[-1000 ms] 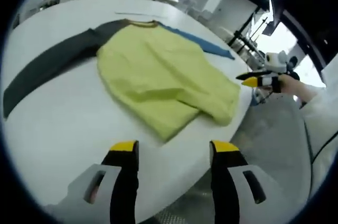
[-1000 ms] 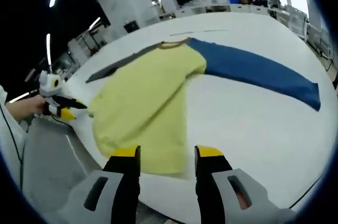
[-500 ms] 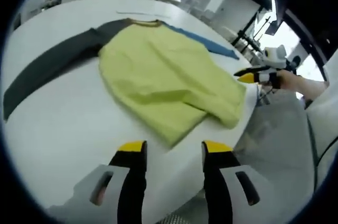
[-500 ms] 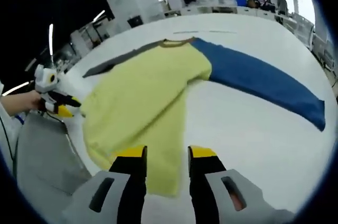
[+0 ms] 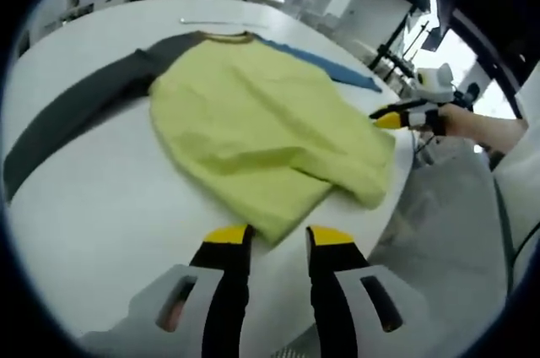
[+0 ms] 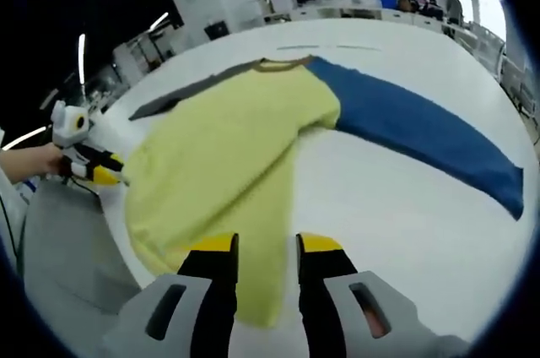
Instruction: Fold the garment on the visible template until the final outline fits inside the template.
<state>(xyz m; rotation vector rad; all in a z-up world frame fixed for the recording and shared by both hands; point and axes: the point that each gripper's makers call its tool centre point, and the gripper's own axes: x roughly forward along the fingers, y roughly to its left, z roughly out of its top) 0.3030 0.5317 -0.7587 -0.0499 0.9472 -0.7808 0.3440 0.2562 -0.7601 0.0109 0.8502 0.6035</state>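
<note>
I see the shirt's (image 5: 261, 143) hem between my left gripper's (image 5: 277, 235) part-open, unclamped jaws; my right gripper (image 6: 266, 245) likewise straddles its edge.

The garment (image 5: 261, 126) lies spread on the tabletop (image 5: 93, 197), with its hem at the near edge. One sleeve (image 5: 76, 109) stretches to the left in the left gripper view, and the other sleeve (image 6: 413, 126) stretches to the right in the right gripper view. Each tongs (image 5: 270, 235) (image 6: 257, 244) stands at a hem corner.
</note>
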